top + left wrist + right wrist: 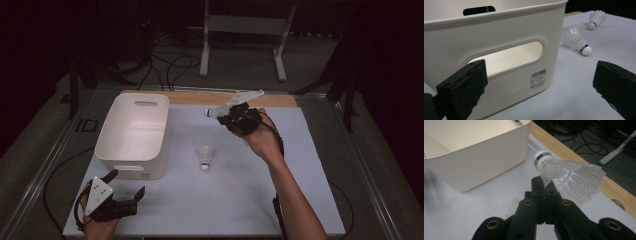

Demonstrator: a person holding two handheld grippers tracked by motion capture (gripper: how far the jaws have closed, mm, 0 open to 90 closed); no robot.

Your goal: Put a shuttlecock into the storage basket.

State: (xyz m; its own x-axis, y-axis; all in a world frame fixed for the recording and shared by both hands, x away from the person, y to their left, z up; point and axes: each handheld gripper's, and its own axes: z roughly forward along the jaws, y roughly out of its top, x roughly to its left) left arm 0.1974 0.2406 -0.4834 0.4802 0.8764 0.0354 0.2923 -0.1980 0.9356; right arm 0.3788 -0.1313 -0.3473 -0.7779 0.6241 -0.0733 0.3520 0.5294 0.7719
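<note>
Currently, one shuttlecock (564, 171) is clamped by its skirt in the right gripper (545, 185), raised beside the white bin (134, 132). Left gripper (125, 186) jaws are held apart near the bin; a second shuttlecock (205, 157) lies on the table (240, 200).

The worktop (225, 200) is a pale sheet with a strip of bare wood (200, 97) along its far edge. Around it lies grey carpeted floor (240, 70). Beyond the far edge, black cables (172, 67) trail over the carpet beside a white metal frame (245, 30) on two legs. Dark stands (75, 85) flank the left and right edges. The room behind is unlit and black.
</note>
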